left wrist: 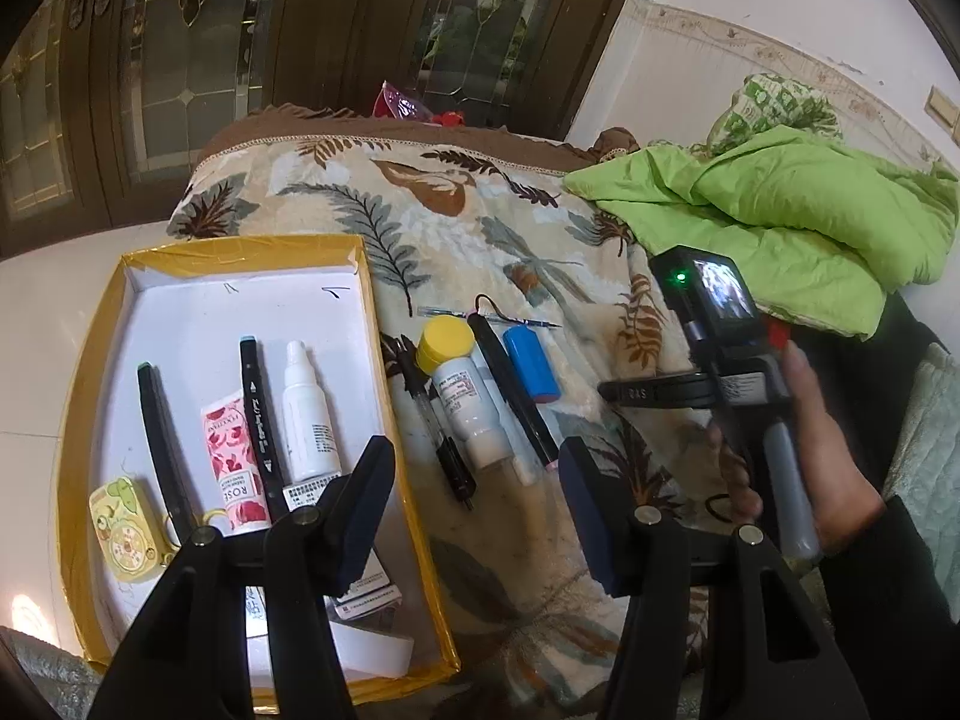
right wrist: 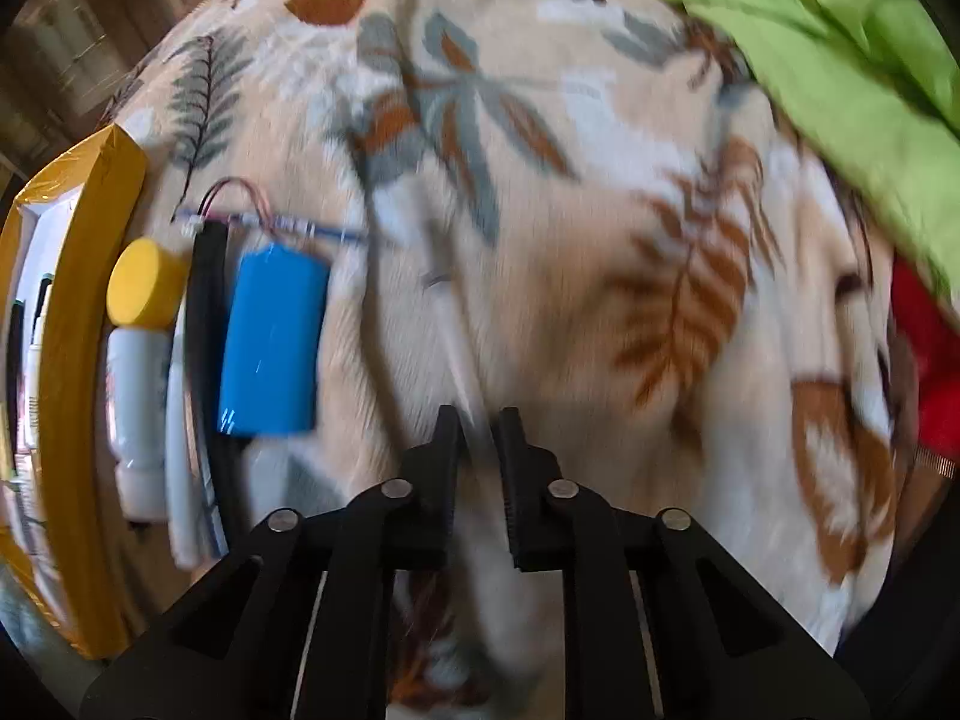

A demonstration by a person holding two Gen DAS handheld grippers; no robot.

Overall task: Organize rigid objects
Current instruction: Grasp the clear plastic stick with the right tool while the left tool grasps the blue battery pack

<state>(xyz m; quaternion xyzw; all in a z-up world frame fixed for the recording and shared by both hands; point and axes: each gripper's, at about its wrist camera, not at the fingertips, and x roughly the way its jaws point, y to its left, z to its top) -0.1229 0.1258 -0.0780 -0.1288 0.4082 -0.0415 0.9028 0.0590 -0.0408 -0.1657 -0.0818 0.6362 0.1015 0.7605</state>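
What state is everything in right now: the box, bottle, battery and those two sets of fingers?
Yellow box: open, partly filled.
Yellow-capped bottle: capped, lying on the blanket.
Blue battery: lying on the blanket, outside the box.
Left gripper: fingers open, empty.
Right gripper: fingers shut on a thin pale stick, blurred.

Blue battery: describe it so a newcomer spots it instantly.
Start at the yellow-rimmed box on the leaf-print blanket. A row of items lies just right of it; the blue battery is the rightmost, a short cylinder, the only blue one, beside a long black pen.
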